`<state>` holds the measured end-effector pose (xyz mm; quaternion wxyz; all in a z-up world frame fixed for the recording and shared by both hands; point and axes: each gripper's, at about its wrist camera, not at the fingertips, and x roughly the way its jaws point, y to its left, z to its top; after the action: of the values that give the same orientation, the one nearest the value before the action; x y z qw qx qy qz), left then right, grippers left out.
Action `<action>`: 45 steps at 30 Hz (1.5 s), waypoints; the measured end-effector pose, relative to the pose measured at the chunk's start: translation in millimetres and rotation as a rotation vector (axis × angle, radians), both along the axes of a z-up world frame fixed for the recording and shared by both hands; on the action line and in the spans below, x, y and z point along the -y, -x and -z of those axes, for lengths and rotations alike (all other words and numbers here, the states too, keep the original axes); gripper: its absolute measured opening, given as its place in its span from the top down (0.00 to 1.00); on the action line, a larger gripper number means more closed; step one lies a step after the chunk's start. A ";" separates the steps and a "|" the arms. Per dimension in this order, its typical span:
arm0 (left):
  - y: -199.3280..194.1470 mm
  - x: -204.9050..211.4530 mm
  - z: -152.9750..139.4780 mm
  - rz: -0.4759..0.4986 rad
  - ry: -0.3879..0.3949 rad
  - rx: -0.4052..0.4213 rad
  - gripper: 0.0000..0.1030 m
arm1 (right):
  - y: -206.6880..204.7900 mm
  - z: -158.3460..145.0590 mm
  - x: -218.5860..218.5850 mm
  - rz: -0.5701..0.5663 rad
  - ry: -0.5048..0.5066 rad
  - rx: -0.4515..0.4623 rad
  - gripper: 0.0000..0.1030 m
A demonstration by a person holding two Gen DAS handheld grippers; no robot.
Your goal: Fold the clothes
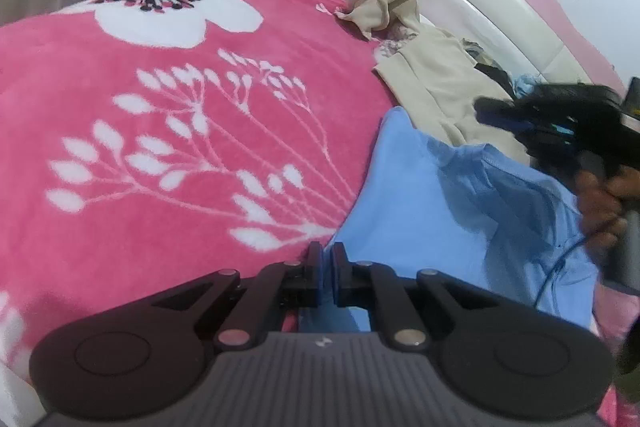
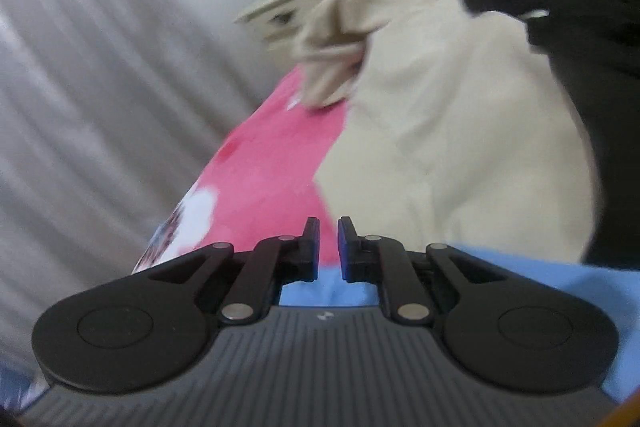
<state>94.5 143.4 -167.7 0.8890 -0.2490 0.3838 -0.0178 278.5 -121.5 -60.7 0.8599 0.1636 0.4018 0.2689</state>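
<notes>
Left claw (image 1: pixel 327 273) clamps one blue shirt (image 1: pixel 440 211); right claw (image 2: pixel 329 249) slightly apart (one cream garment (image 2: pixel 440 131) beyond).

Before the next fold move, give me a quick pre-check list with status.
1. Left hand-held gripper shut on the light blue cotton garment: ok, edge pinched between the pads.
2. Right hand-held gripper holding cloth: not ok, jaws slightly apart, nothing between them.
3. Blue garment flat: not ok, wrinkled near the right side.
4. Cream fabric garment clear of the blue one: cannot tell, they meet at the edge.
5. Pink floral fleece blanket has room for folding: ok.
6. Right wrist view sharp: not ok, blurred.
</notes>
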 end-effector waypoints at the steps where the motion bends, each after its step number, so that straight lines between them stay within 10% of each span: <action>1: 0.0 1.2 -1.2 0.004 -0.011 0.001 0.92 | 4.6 -2.9 2.2 -0.047 0.018 -0.012 0.90; 7: 7.2 -4.3 -24.3 -0.063 -0.019 0.027 0.56 | 28.0 -18.3 39.1 0.005 -0.018 -0.012 0.90; 15: 50.8 -5.1 -122.0 -0.070 -0.023 0.174 0.51 | 113.2 -104.7 134.3 0.081 -0.101 0.115 0.90; 28: 197.3 2.2 -295.1 0.115 -0.260 0.294 0.47 | 416.8 -228.4 269.8 0.285 -0.103 0.366 0.77; 34: 249.5 -10.8 -267.2 0.138 -0.228 0.182 0.46 | 475.0 -211.1 277.6 0.215 -0.414 0.289 0.75; 45: 300.7 15.7 -102.1 0.275 -0.377 -0.145 0.63 | 427.5 -64.8 162.2 0.087 -0.202 -0.115 0.72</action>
<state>-206.2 127.7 -65.6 0.8793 -0.0248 0.4732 -0.0486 -149.0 -283.6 4.1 0.8254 0.2816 0.4141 0.2607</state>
